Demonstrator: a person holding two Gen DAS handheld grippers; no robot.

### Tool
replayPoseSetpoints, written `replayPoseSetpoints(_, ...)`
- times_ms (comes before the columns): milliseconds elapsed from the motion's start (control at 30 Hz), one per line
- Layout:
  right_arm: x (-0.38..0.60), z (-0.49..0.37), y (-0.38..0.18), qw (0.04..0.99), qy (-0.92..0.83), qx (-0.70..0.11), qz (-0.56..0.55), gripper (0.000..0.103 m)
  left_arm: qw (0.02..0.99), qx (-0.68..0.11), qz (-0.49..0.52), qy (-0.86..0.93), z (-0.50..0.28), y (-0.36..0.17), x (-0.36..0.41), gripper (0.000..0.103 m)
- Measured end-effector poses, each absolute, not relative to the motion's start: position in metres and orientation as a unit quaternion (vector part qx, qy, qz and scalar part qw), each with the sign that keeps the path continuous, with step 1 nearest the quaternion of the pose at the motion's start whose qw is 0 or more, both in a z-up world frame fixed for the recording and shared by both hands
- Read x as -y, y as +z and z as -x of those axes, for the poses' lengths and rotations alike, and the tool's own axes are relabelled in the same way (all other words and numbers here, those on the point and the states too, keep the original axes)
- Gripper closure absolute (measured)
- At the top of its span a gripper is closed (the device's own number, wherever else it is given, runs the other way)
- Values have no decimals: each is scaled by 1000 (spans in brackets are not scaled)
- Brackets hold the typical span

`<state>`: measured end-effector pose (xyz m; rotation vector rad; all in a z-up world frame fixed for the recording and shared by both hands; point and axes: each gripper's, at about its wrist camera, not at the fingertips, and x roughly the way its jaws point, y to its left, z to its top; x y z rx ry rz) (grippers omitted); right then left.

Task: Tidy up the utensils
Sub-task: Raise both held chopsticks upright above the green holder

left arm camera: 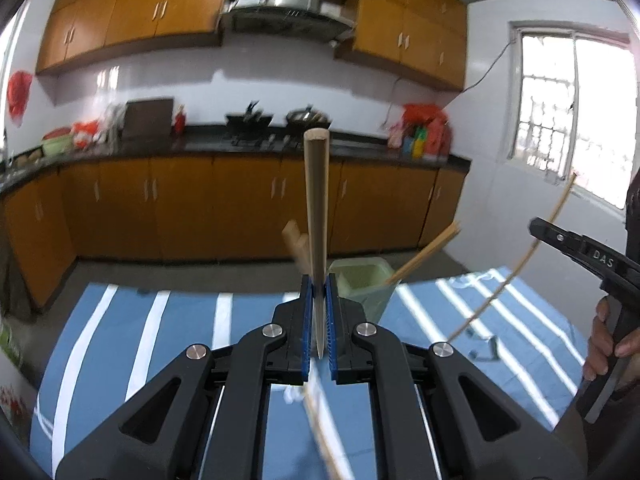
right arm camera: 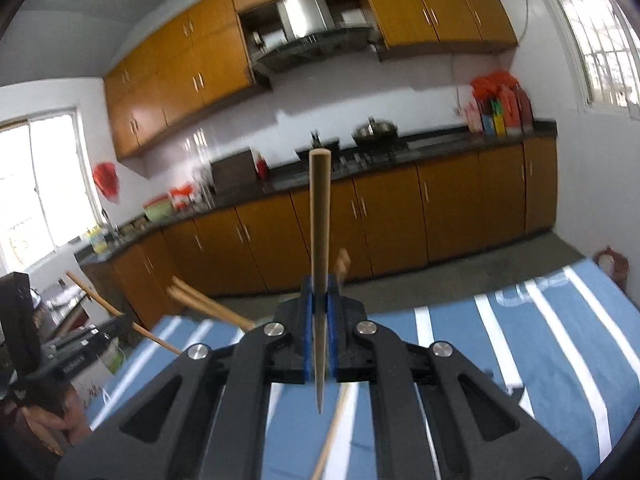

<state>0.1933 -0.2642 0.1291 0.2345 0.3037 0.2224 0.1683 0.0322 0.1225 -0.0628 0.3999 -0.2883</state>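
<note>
My left gripper (left arm camera: 319, 280) is shut on a wooden chopstick (left arm camera: 316, 200) that stands upright between the blue pads. My right gripper (right arm camera: 319, 284) is shut on another wooden chopstick (right arm camera: 320, 240), also upright. A pale green utensil cup (left arm camera: 366, 284) stands on the blue striped tablecloth (left arm camera: 160, 332) just right of the left gripper, with chopsticks (left arm camera: 428, 250) leaning out of it. In the right wrist view, chopsticks (right arm camera: 212, 306) stick out at the left; the cup is hidden. The right gripper shows at the left view's right edge (left arm camera: 580, 252), holding a thin stick.
Orange kitchen cabinets (left arm camera: 240, 208) and a dark counter (left arm camera: 360, 150) with a stove run behind the table. A small metal clip (left arm camera: 486, 350) lies on the cloth at the right. The left hand and gripper show at the right view's left edge (right arm camera: 44, 360).
</note>
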Motion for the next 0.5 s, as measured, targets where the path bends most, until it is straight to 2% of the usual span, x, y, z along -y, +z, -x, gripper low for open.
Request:
replayPoseSetpoints(300,237,-215,165,989,90,-49,-108,95,979,-141,50,-135,-199,155,-9,96)
replayPoseSetpoints(500,229,-255,146,989,77,-62,-110,95,979,-156,59,-120,-223,144,-7,96)
